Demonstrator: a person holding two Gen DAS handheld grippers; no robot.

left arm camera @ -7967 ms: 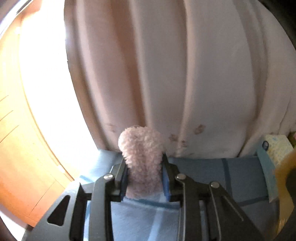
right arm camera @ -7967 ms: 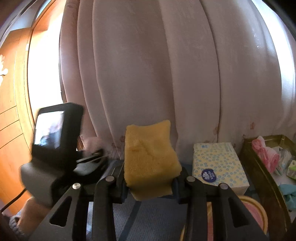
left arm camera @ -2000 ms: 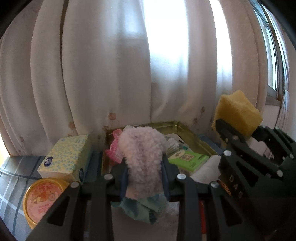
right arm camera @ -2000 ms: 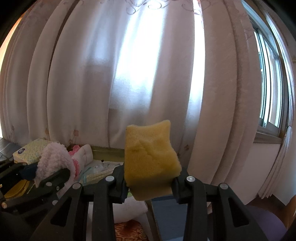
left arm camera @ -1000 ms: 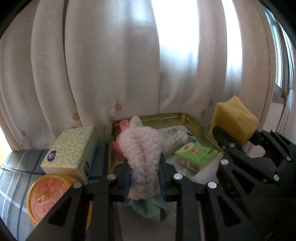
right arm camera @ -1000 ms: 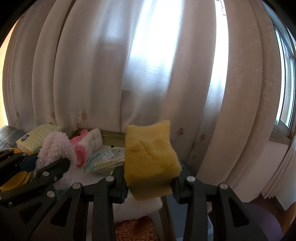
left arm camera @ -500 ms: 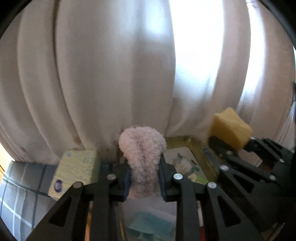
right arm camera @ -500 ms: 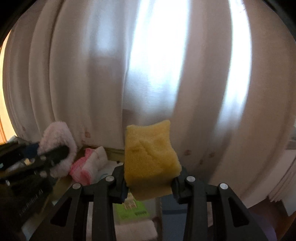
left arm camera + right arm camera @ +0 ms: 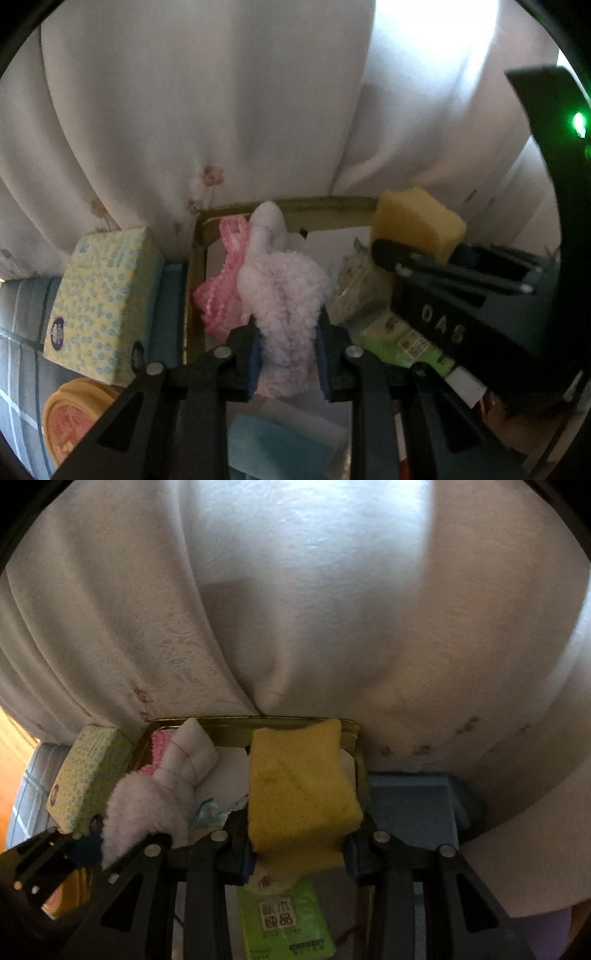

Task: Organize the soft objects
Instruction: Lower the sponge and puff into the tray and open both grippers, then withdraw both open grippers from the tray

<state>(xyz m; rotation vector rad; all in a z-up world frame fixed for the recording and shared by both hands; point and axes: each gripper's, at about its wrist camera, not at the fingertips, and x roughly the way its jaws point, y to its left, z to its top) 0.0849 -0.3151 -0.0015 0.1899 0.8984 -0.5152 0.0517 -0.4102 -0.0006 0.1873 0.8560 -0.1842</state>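
Left wrist view is showing the left gripper [image 9: 286, 354] clamping a fluffy pale-pink plush piece [image 9: 286, 295] between its blue pads, holding it over the near part of a gold-rimmed tray [image 9: 325, 205] that is standing against a white curtain [image 9: 207, 110]. Inside the tray a pink frilly item [image 9: 225, 291], a white stuffed toy [image 9: 269, 229] and a green packet [image 9: 402, 341] are lying. A yellow tissue box [image 9: 99, 306] is sitting just left of the tray, with an orange lid [image 9: 70, 421] below it.

Right wrist view is showing the right gripper [image 9: 297, 843] squeezing a yellow sponge [image 9: 299, 790], which is hanging above the tray's right half, over the green packet. The two grippers are pointing side by side toward the tray.
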